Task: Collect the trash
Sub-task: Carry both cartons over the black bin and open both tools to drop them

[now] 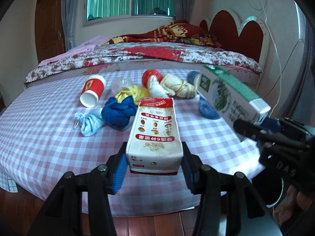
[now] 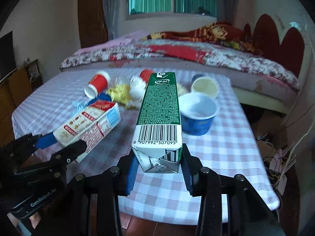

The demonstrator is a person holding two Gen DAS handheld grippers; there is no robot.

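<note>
My left gripper (image 1: 154, 153) is shut on the base of a white and red carton (image 1: 155, 125), which hangs just above the checked tablecloth (image 1: 39, 137). In the right wrist view that carton (image 2: 88, 123) slants up from the left gripper (image 2: 59, 147) at the left edge. A green and white milk carton (image 2: 159, 108) with a barcode sits between the blue pads of my right gripper (image 2: 157, 161), which is shut on its folded end. From the left wrist camera, the green carton (image 1: 232, 96) and the right gripper (image 1: 254, 129) show at the right.
On the table lie a tipped red paper cup (image 1: 92, 91), a blue cloth bundle (image 1: 120, 112), a pale blue bag (image 1: 88, 122), yellow and cream bundles, a blue bowl (image 2: 198, 114) and a cream tub (image 2: 204, 87). A bed (image 2: 177, 55) stands behind. Cables (image 2: 279, 161) lie at floor right.
</note>
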